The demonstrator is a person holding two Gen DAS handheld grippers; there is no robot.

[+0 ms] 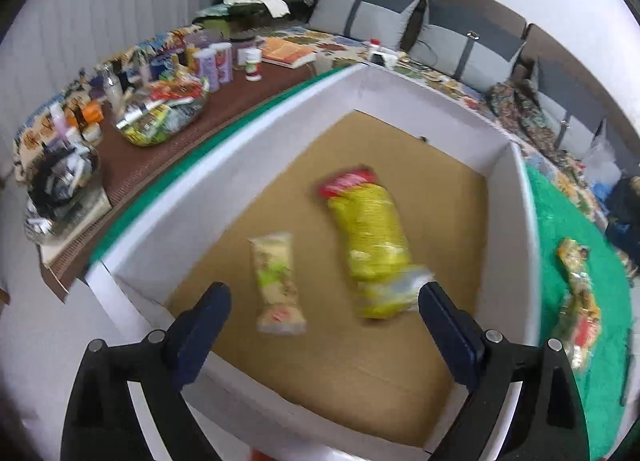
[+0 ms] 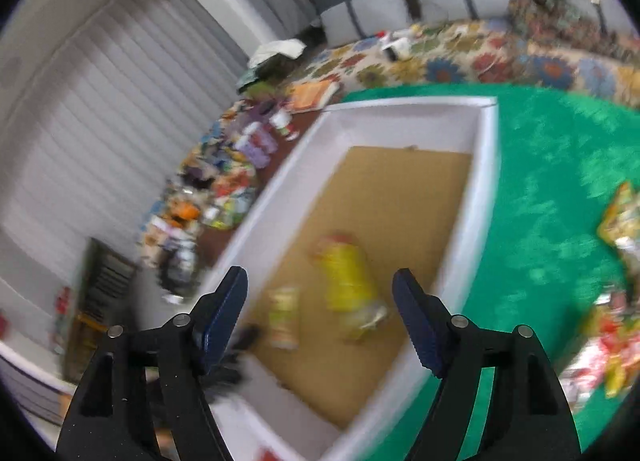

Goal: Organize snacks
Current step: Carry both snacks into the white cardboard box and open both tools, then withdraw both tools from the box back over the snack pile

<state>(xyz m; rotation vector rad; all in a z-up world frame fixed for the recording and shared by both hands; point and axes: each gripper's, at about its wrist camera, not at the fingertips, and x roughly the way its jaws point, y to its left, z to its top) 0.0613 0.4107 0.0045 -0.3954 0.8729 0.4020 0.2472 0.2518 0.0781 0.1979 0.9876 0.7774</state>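
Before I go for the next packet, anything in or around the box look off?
Nothing damaged or spilled. The two packets in the white box, a yellow one and a smaller pale one, lie loose at different angles, not lined up. More snack packets wait outside on the green mat.

Your left gripper [image 1: 325,295] tilts steeply downward, its dark blue pads [image 1: 444,325] spread wide with nothing pressed between them. Your right gripper [image 2: 320,281] also angles down, jaws apart, gripping nothing.

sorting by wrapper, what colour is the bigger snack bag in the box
Mostly yellow snack bag with a red top end, seen best from the left wrist.
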